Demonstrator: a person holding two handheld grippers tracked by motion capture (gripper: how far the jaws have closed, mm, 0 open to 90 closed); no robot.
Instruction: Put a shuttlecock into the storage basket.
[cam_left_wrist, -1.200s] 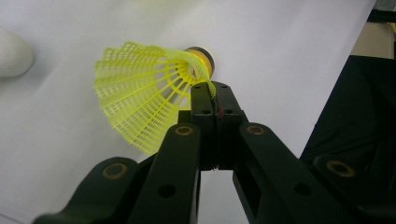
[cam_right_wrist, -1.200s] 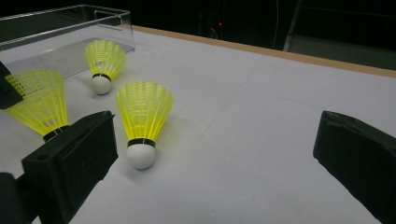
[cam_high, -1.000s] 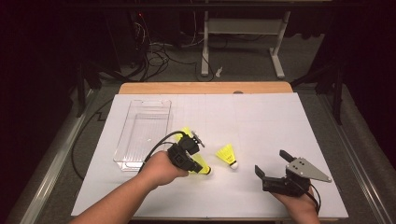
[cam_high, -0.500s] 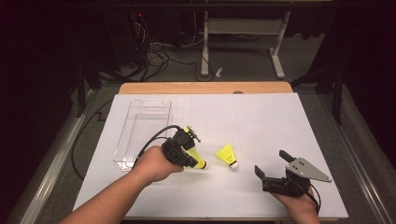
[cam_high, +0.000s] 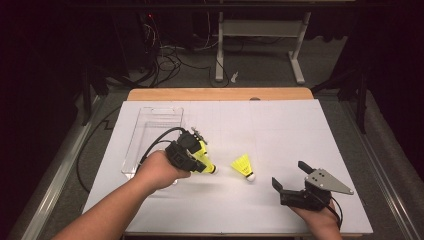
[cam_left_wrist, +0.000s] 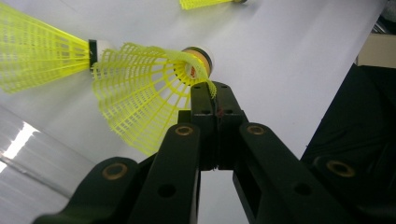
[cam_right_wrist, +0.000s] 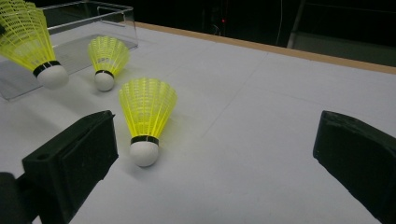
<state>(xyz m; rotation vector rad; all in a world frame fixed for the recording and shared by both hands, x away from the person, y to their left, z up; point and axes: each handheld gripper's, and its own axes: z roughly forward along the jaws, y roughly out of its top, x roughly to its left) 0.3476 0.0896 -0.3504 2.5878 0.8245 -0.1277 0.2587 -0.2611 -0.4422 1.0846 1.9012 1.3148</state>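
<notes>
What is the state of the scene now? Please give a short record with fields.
left gripper: fingers shut on the skirt rim of a held shuttlecock
right gripper: open, holding nothing, low over the white table
loose shuttlecock: lying on the table between both grippers
third shuttlecock: on the table near the tray
clear tray: left side of the table

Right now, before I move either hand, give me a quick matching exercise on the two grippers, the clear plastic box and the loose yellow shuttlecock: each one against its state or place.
Things:
1. left gripper
2. right gripper
3. clear plastic box
4. loose yellow plastic shuttlecock with a white cork

States or places:
A. lying on the white table between the two grippers
B. jaws wide apart, holding nothing
C. at the table's left, nothing in it
D. jaws shut on a yellow shuttlecock's skirt

Pairs: 1-D, 2-B, 3-C, 4-A
</notes>
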